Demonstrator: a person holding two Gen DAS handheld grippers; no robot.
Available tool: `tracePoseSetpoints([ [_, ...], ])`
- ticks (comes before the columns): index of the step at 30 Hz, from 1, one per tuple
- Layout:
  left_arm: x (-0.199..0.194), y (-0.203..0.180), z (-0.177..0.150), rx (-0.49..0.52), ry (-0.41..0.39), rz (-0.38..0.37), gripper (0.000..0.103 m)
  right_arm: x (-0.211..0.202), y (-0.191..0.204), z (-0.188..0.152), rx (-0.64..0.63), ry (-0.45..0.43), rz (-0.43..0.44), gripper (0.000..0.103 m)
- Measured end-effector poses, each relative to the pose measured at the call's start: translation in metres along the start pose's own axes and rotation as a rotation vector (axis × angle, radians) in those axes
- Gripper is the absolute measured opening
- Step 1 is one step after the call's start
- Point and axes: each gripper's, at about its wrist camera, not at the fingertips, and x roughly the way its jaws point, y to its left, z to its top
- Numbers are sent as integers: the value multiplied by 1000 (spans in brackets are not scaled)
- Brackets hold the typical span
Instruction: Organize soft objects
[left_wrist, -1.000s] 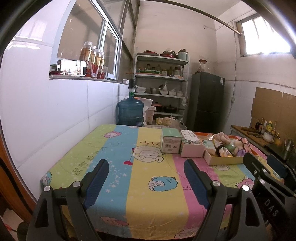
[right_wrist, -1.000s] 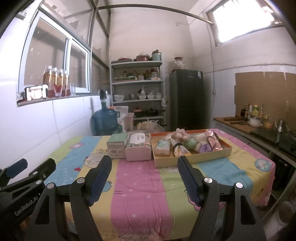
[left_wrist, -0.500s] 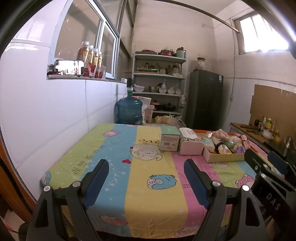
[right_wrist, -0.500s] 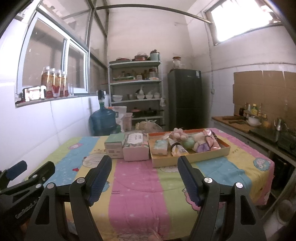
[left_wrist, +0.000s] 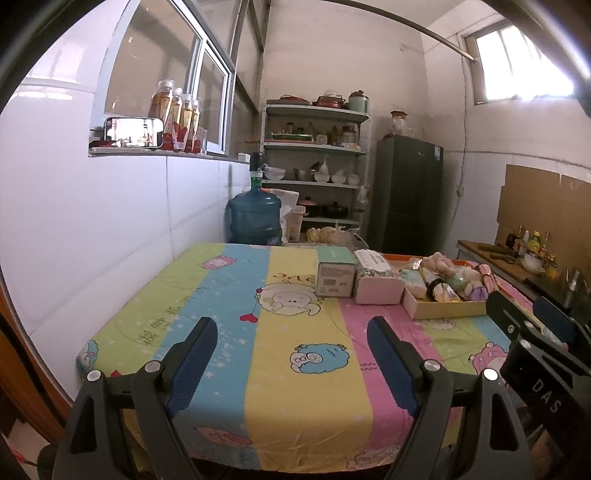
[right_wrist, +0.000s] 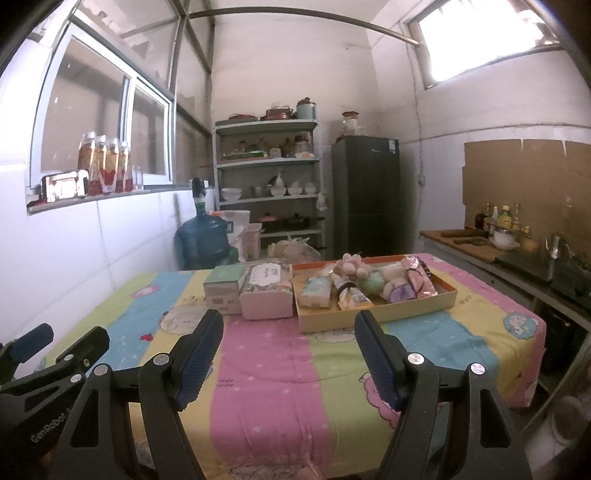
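Observation:
A shallow cardboard tray (right_wrist: 413, 309) (left_wrist: 443, 309) holds several soft items: a pale blue tissue pack (right_wrist: 314, 291), a pink plush (right_wrist: 351, 265), a green ball (right_wrist: 371, 283) and a pink packet (right_wrist: 419, 277). A pink tissue pack (right_wrist: 266, 299) (left_wrist: 376, 286) and a green box (right_wrist: 223, 290) (left_wrist: 334, 275) lie left of the tray. My left gripper (left_wrist: 293, 341) is open and empty, above the table's near edge. My right gripper (right_wrist: 290, 334) is open and empty, short of the tray.
The table has a striped cartoon cloth (right_wrist: 266, 354). A white wall runs along its left side. A blue water jug (left_wrist: 255, 218), a shelf rack (left_wrist: 317, 166) and a dark fridge (left_wrist: 406, 192) stand behind it. A counter with bottles (right_wrist: 495, 236) is at the right.
Both grippers have drawn back and risen slightly, so the table and tray look a little farther away. Both stay open and empty.

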Motion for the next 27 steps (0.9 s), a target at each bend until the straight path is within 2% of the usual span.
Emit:
tracePoseSetpoints([
  [27, 1, 0, -1, 1, 3, -2, 83, -1, 5, -2, -5, 4, 5, 75],
])
